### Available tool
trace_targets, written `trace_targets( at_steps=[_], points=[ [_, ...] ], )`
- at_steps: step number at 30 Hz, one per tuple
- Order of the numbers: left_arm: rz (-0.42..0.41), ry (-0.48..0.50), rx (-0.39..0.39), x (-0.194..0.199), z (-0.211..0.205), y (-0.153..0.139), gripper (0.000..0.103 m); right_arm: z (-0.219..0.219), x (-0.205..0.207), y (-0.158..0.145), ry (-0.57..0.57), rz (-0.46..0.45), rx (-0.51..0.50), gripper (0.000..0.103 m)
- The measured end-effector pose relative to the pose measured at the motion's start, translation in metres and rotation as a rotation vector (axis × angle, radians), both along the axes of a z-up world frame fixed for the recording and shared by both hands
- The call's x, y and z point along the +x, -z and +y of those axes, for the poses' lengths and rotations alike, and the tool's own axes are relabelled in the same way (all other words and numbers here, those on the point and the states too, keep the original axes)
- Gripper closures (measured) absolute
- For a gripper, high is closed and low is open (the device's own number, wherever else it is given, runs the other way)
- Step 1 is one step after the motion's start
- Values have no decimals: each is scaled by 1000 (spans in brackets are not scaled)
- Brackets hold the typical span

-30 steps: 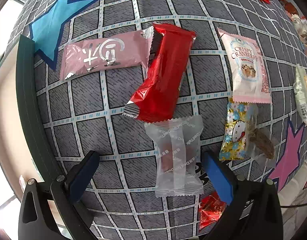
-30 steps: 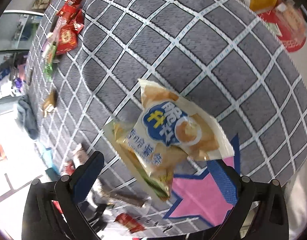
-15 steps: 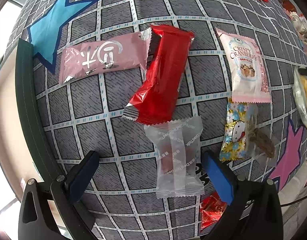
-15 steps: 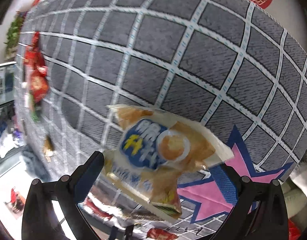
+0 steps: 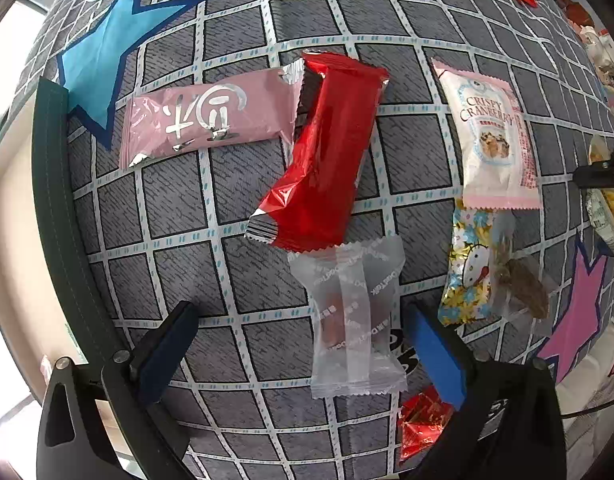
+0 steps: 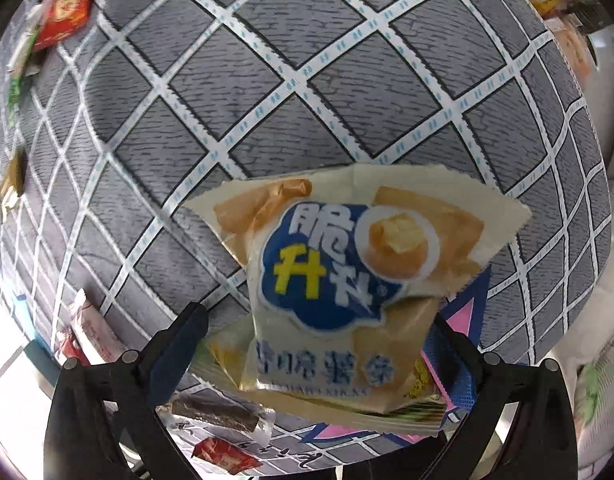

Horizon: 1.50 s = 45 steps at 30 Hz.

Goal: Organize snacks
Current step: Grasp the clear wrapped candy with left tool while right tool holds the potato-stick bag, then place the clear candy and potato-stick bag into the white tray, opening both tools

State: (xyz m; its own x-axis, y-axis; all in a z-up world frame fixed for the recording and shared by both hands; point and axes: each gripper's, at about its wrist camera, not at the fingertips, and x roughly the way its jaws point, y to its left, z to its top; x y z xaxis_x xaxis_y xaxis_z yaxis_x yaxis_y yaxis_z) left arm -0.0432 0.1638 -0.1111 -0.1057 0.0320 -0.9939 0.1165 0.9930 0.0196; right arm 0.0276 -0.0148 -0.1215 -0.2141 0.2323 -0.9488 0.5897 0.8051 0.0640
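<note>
In the left wrist view my left gripper is open and empty, its blue pads on either side of a clear wrapped snack on the grey checked cloth. Beyond lie a red packet, a pink packet, a Crispy Cranberry packet and a cartoon-print packet. In the right wrist view my right gripper stands wide, with a cream and blue snack bag between its pads, on top of another flat packet. Whether the pads press the bag is unclear.
A small red candy lies beside the left gripper's right finger. A dark green edge strip borders the cloth on the left. In the right wrist view, red snacks lie far left and a brown stick snack sits near the left finger.
The right gripper has swung and tilted over the cloth with the cream and blue bag staying between its fingers. The left gripper has barely moved.
</note>
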Motion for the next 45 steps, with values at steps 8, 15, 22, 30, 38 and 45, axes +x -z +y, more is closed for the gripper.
trace_targets(
  at_steps=[8, 15, 22, 30, 38, 45],
  points=[
    [-65, 72, -22, -3, 1, -21, 62, 14, -16, -41, -142, -150, -33, 15],
    [-58, 47, -76, -9, 28, -30, 71, 65, -20, -67, -319, -233, -3, 15],
    [-89, 15, -123, -25, 71, -48, 71, 105, -42, -83, -370, -242, 59, 15],
    [-128, -65, -165, -26, 136, -81, 71, 136, -52, -98, -441, -263, 90, 15],
    [-164, -145, -149, -38, 201, -99, 71, 167, -42, -101, -538, -280, 119, 15],
    [-184, -240, -125, -54, 228, -97, 71, 229, -36, -104, -666, -292, 145, 15]
  ],
)
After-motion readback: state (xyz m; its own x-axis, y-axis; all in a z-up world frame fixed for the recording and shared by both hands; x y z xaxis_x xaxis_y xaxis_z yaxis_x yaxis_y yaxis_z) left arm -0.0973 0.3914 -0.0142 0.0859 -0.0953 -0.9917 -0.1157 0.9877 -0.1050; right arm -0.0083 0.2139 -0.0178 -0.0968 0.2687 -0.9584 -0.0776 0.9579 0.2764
